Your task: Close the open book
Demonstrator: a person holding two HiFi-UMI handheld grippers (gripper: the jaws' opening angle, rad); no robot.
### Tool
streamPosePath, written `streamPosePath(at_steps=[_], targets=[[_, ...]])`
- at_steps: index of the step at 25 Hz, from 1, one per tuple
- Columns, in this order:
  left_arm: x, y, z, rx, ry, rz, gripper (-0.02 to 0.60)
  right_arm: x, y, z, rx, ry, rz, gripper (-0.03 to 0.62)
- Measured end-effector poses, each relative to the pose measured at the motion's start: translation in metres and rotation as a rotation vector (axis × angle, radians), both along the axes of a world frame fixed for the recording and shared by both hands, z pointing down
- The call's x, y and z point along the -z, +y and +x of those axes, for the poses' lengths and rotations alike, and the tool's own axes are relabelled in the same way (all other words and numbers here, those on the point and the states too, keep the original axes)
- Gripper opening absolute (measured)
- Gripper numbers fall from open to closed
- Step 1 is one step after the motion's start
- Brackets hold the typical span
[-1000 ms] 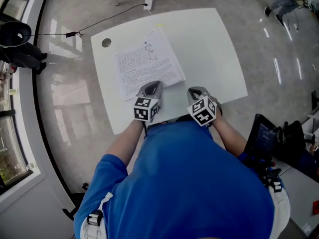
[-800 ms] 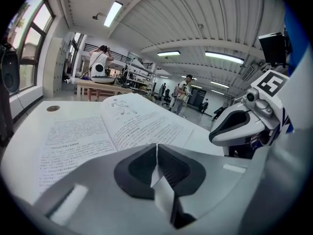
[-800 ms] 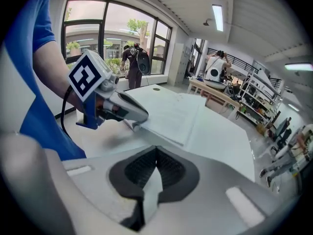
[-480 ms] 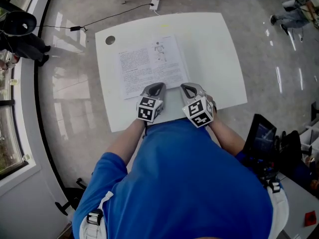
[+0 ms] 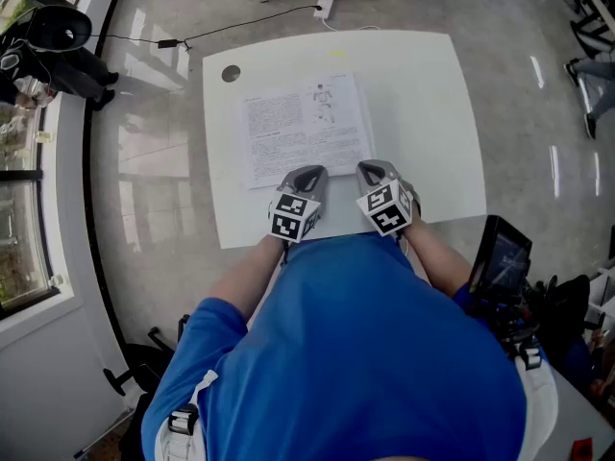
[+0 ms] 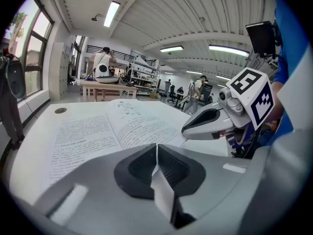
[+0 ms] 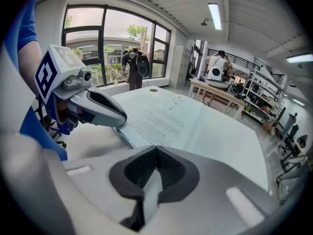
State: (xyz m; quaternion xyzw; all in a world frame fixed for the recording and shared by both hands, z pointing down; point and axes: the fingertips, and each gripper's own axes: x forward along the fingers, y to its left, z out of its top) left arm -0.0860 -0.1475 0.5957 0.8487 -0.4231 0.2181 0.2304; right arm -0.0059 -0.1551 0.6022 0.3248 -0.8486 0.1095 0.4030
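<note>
Book: the open book [image 5: 306, 128] lies flat on the table [image 5: 432, 113], just ahead of me.
Grippers: my left gripper [image 5: 310, 173] and right gripper [image 5: 371, 169] are both clenched, empty.
Risk: my closed tips could skid and crease a page; I can't tell if they touch the book's edge.

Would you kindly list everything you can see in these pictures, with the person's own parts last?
table: one, white, middle of the floor
book: one, white printed pages, lying open on the table
hole: one, dark, table's far left corner
power strip: one, white, floor beyond the table
screen: one, black, right of the person
bystander: one, dark clothes, by the window
left tool: one, grey, shut, at the book's near edge
right tool: one, grey, shut, by the book's near right corner
</note>
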Motion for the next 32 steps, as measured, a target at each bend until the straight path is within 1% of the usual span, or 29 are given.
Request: streamPosePath(at_steps=[5, 14, 23, 29, 32], targets=[[-0.001, 0.007, -0.011, 0.032, -0.003, -0.007, 0.017, -0.001, 0.002, 0.000, 0.001, 0.000, -0.003, 0.003], [-0.006, 0.007, -0.017, 0.048, -0.007, -0.013, 0.016, -0.006, 0.001, 0.004, -0.007, 0.011, -0.010, 0.003], [-0.004, 0.005, -0.020, 0.054, -0.010, -0.005, 0.017, -0.007, 0.000, 0.008, -0.013, 0.017, -0.008, 0.003], [-0.002, 0.002, -0.028, 0.063, -0.025, 0.020, 0.017, -0.003, -0.002, 0.007, -0.016, 0.013, 0.000, 0.003], [0.001, 0.003, -0.031, 0.072, -0.019, 0.023, 0.017, 0.000, -0.003, 0.007, -0.020, 0.005, 0.010, 0.003]])
